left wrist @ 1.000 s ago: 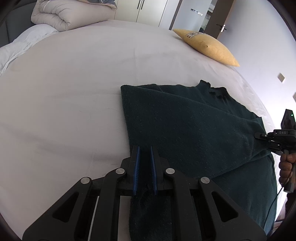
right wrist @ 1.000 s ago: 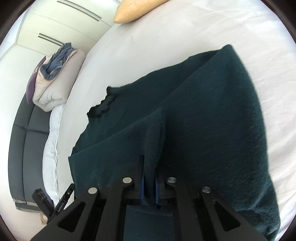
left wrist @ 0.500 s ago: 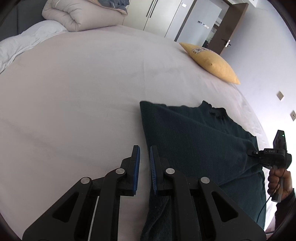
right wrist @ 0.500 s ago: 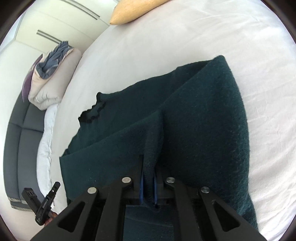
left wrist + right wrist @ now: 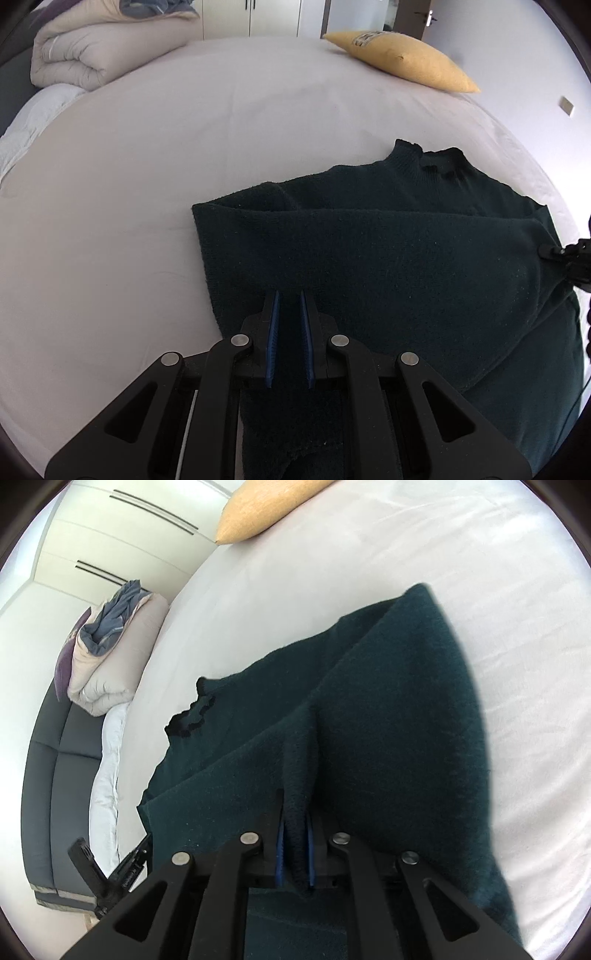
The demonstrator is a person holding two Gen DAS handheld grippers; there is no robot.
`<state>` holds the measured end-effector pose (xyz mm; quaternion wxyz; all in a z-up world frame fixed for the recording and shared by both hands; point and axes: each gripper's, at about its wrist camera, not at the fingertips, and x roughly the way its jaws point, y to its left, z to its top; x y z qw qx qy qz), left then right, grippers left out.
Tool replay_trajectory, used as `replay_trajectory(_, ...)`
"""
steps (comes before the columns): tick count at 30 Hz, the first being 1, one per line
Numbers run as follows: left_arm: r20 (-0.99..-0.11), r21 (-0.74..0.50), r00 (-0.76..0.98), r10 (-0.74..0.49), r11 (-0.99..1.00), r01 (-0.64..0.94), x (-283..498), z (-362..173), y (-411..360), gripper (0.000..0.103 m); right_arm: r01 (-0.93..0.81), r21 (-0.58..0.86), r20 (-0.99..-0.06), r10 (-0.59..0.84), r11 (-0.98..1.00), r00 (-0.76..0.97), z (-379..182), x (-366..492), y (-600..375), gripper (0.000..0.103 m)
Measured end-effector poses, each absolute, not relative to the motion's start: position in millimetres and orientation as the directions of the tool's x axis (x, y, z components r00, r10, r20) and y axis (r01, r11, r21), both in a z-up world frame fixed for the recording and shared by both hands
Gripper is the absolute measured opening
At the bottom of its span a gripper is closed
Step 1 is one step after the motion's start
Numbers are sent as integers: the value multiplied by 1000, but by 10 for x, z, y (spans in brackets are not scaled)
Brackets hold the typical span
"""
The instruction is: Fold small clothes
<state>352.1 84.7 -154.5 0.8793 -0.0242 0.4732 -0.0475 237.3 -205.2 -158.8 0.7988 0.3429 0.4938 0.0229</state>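
Note:
A dark green sweater (image 5: 388, 258) lies on the white bed (image 5: 166, 155), its lower part folded up over its body, collar toward the far side. My left gripper (image 5: 289, 295) is over its near left edge. The blue pads are almost together and knit fills the gap and hangs below them. In the right wrist view, the left gripper (image 5: 140, 853) meets the sweater's (image 5: 388, 720) near left corner. My right gripper (image 5: 295, 808) pinches a raised ridge of knit; its jaws are opening, with the cloth between the pads. The right gripper (image 5: 554, 253) shows at the sweater's right edge.
A yellow pillow (image 5: 402, 62) lies at the far right of the bed. A folded beige duvet (image 5: 96, 51) sits at the far left, with a dark sofa (image 5: 55, 794) beyond the bed's edge. White wardrobe doors (image 5: 110, 535) stand behind.
The left gripper swung out over the bare sheet beside the sweater's left edge, then came back over the knit. The right gripper stayed in place with its ridge of cloth.

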Motion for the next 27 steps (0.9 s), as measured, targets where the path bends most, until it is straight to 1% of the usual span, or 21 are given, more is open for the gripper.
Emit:
replay_trajectory(1,-828,-91,549,-110,994,62,3511,-1547,853,11,320,542,-783,330,777,527,-1522,2334,-2077,16)
replay_trajectory(2,-827,-95,550,-114,993,64,3503,-1548,863,11,346,515,-790,278,784,546,-1452,2292,-2104,18)
replay_trajectory(3,-827,-99,550,-119,993,66,3500,-1544,871,11,377,492,-788,217,785,576,-1358,2236,-2132,24)
replay_trajectory(4,-827,-104,549,-123,992,65,3499,-1526,888,11,384,490,-773,186,783,607,-1276,2196,-2141,26)
replay_trajectory(5,-827,-114,548,-129,992,60,3495,-1494,913,11,369,505,-753,190,780,630,-1226,2187,-2131,26)
replay_trajectory(7,-818,-131,559,-134,990,46,3470,-1434,962,11,287,561,-705,267,777,657,-1163,2246,-2018,26)
replay_trajectory(11,-774,-147,618,-136,989,33,3436,-1301,1007,11,143,595,-676,396,791,622,-1236,2457,-1602,26)
replay_trajectory(12,-763,-150,632,-134,988,28,3459,-1268,1022,11,113,603,-668,422,790,612,-1279,2506,-1508,28)
replay_trajectory(13,-759,-151,637,-132,988,25,3466,-1251,1044,11,93,610,-664,444,787,602,-1327,2546,-1445,33)
replay_trajectory(15,-782,-116,616,-97,993,10,3530,-1311,1048,11,105,622,-680,469,776,564,-1512,2647,-1363,40)
replay_trajectory(16,-810,-105,580,-88,994,4,3573,-1405,1065,11,122,632,-679,470,765,564,-1586,2662,-1392,37)
replay_trajectory(17,-826,-123,554,-105,992,5,3598,-1505,1101,11,122,655,-658,483,746,578,-1621,2653,-1451,34)
replay_trajectory(19,-799,-193,580,-160,981,6,3558,-1530,1219,11,143,685,-634,488,715,600,-1664,2599,-1615,24)
replay_trajectory(21,-792,-236,580,-191,972,-2,3544,-1536,1290,11,174,688,-627,457,705,631,-1677,2513,-1831,23)
replay_trajectory(24,-792,-234,579,-194,972,6,3429,-1473,1305,11,219,708,-610,425,671,669,-1655,2310,-2125,20)
replay_trajectory(25,-791,-236,579,-196,972,6,3377,-1462,1309,11,240,688,-623,389,684,678,-1588,2196,-2206,22)
replay_trajectory(26,-792,-241,578,-198,971,3,3306,-1439,1319,11,263,648,-649,337,715,682,-1509,2088,-2250,27)
replay_trajectory(27,-791,-249,578,-201,969,-3,3232,-1412,1334,11,272,621,-657,298,735,693,-1434,1959,-2287,41)
